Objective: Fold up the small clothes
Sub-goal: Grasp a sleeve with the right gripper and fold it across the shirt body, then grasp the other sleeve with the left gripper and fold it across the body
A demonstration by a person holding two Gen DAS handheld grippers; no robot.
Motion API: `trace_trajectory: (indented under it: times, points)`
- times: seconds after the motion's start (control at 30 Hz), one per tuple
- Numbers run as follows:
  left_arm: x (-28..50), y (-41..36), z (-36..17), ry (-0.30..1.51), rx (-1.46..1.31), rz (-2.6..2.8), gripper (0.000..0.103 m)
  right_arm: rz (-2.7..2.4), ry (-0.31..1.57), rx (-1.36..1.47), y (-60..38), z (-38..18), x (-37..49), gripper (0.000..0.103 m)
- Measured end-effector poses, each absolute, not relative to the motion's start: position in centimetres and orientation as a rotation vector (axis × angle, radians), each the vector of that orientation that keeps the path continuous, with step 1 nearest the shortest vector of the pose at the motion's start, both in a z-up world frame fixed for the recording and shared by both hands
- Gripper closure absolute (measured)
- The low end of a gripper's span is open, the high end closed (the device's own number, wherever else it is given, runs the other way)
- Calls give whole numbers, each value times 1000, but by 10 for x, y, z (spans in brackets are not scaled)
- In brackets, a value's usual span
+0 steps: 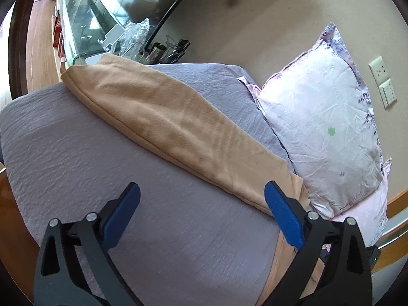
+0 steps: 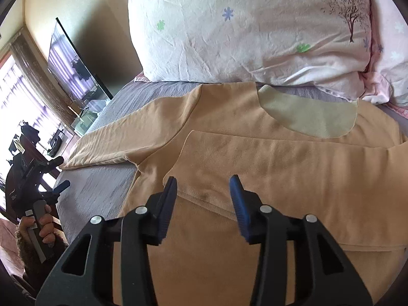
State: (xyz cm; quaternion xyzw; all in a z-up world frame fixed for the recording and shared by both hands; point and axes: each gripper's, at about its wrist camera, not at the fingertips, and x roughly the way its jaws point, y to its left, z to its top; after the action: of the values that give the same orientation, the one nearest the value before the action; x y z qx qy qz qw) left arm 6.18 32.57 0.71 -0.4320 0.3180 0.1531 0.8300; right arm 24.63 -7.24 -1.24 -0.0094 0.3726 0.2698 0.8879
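Observation:
A tan long-sleeved shirt (image 2: 280, 168) lies flat on the grey bedspread (image 2: 97, 188), neckline (image 2: 311, 117) toward the pillow. Its right sleeve is folded across the chest; the left sleeve (image 2: 107, 148) stretches out to the left. In the left wrist view that sleeve (image 1: 173, 127) runs diagonally across the bed. My left gripper (image 1: 201, 193) is open and empty, above the bedspread just short of the sleeve; it also shows in the right wrist view (image 2: 48, 178). My right gripper (image 2: 204, 186) is open and empty, above the folded sleeve's cuff edge.
A white floral pillow (image 2: 242, 30) lies at the head of the bed behind the shirt, also in the left wrist view (image 1: 318, 127). A television (image 2: 74, 66) and a glass-topped stand (image 1: 84, 25) with small items are beyond the bed's far side. The bed's wooden edge (image 1: 10, 204) is at left.

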Motion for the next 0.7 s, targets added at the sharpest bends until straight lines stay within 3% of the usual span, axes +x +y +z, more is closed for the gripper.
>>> trace_trajectory:
  times: [0.1, 0.23, 0.3, 0.37, 0.47, 0.53, 0.57, 0.6, 0.7]
  points:
    - [62, 337, 4, 659, -970, 351, 9, 522, 882, -47, -61, -33, 250, 57]
    - [63, 349, 2, 640, -1046, 375, 10, 611, 890, 17, -67, -22, 227, 55]
    - [64, 357, 1, 624, -1085, 396, 15, 637, 866, 62, -76, -15, 212, 35]
    - [65, 366, 0, 610, -1117, 425, 22, 644, 829, 70, -85, -7, 198, 29]
    - [63, 380, -4, 594, -1168, 470, 44, 671, 815, 95, -100, -1, 185, 29]
    - [61, 391, -12, 596, -1220, 493, 80, 679, 802, 104, -111, 3, 175, 27]
    - [60, 399, -19, 607, -1258, 507, 89, 682, 795, 108, -117, 5, 173, 26]
    - [58, 403, -23, 594, -1288, 493, 95, 684, 787, 111, -122, 7, 169, 25]
    - [64, 401, -11, 593, -1219, 514, 97, 682, 757, 114, -137, 12, 161, 23]
